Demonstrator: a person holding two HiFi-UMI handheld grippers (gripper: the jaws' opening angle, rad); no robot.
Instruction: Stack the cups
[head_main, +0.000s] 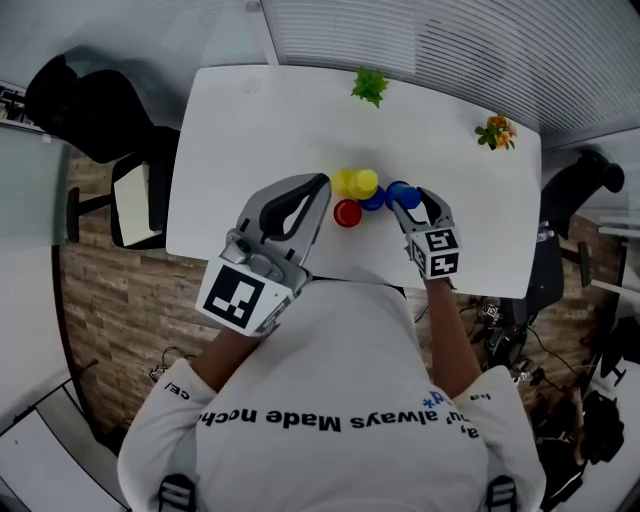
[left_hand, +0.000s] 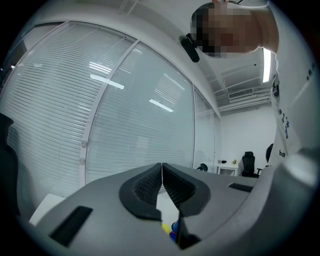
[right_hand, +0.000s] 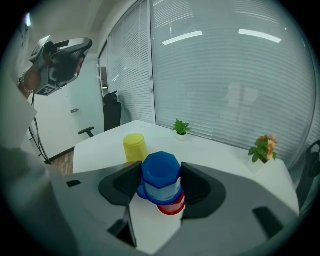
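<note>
Now clamped: blue cup (right_hand: 160, 167) in the right gripper (right_hand: 161, 176)

Broad white table (head_main: 250, 120) across the middle of the head view, black office chair (head_main: 90, 110) off its left end. Nearer the camera, the white shirt (head_main: 340, 400) of the person holding both tools.

Left gripper (head_main: 320, 185) up over the near edge of the table, pointing roughly level toward the window blinds. Jaws pressed together, nothing between them.

Right gripper angled down toward the middle of the table. Jaws spread to the cup's width and pressing on both sides of the blue cup. Cup upturned, flat base toward the gripper's camera. Lifted or resting on the table: cannot tell.

Second blue cup (right_hand: 141, 191) just behind and left of the held one in the right gripper view, touching or nearly so. Red cup (right_hand: 172, 206) peeking out beneath the held cup there; in the head view, nearest the person and just beside the other cups. Yellow cup (right_hand: 135, 147) upturned on the table, just beyond the second blue cup.

Small green plant (head_main: 369, 85) and small orange-flowered plant (head_main: 497, 131) at the far edge of the table, well apart from the cups.
</note>
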